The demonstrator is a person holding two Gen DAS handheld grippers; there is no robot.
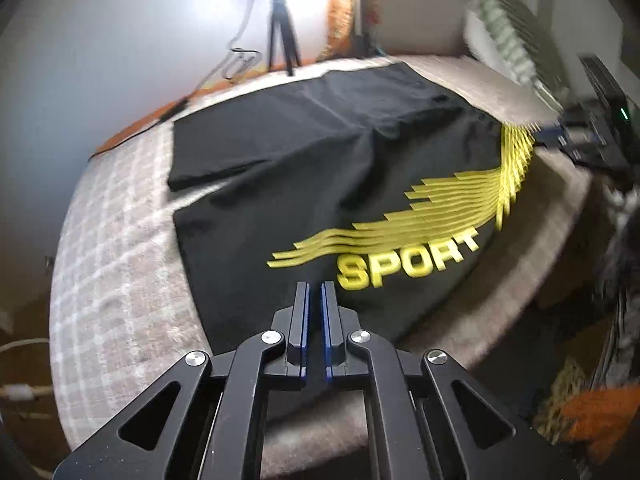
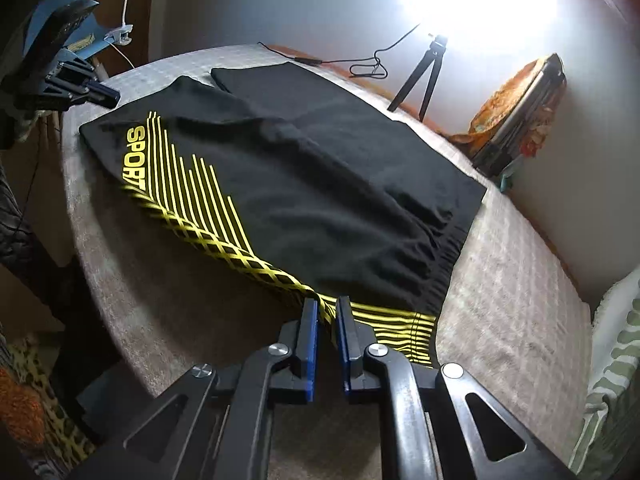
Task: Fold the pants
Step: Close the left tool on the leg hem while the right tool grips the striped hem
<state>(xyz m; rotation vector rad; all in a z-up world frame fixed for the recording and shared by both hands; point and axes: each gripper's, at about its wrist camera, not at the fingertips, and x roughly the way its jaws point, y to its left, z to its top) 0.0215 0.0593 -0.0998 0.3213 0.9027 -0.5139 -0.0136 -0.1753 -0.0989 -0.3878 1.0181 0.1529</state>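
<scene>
Black pants [image 1: 320,160] with yellow stripes and the word SPORT lie spread on a grey plush surface [image 1: 120,280]. My left gripper [image 1: 315,292] is over the leg end just below the lettering. Its fingers stand nearly together, with black cloth in the narrow slit between them. In the right wrist view the pants [image 2: 320,184] run away from my right gripper [image 2: 327,310], which is shut on the yellow-striped edge by the waistband. That edge is lifted into a ridge. The left gripper [image 2: 112,96] shows at the far leg end, and the right gripper [image 1: 560,136] shows at the striped end.
A small black tripod [image 2: 424,76] and a coiled cable [image 2: 368,68] stand beyond the pants by the wall. Stacked orange-patterned things [image 2: 520,112] lean at the right. A clip lamp [image 2: 120,36] is at the far left. A patterned pillow [image 2: 616,368] lies at the right edge.
</scene>
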